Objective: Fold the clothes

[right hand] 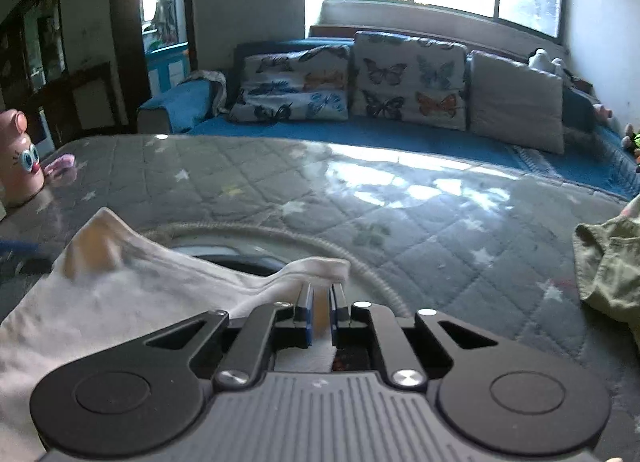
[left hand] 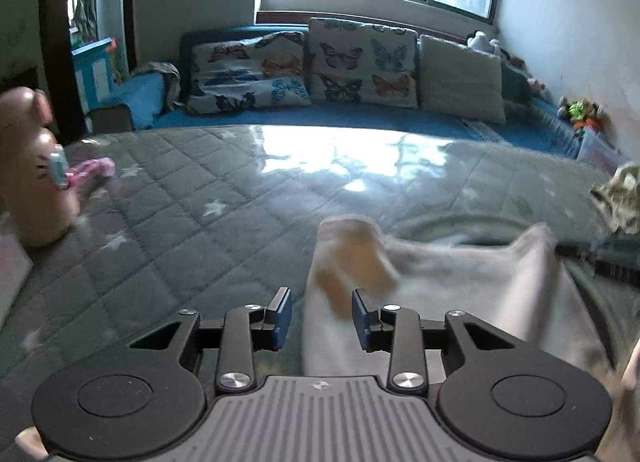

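Observation:
A white garment (left hand: 460, 274) with an orange patch is held up above the grey quilted bed (left hand: 180, 221). My left gripper (left hand: 322, 316) is open, its blue pads on either side of the garment's left corner, which hangs between them. In the right wrist view my right gripper (right hand: 321, 314) is shut on the garment's right corner, and the white garment (right hand: 120, 286) stretches away to the left. The garment is blurred in the left view.
An olive green garment (right hand: 608, 266) lies on the bed at the right. A pink bottle with cartoon eyes (right hand: 18, 157) stands at the left edge. A blue sofa with butterfly cushions (right hand: 404, 77) runs behind the bed under the window.

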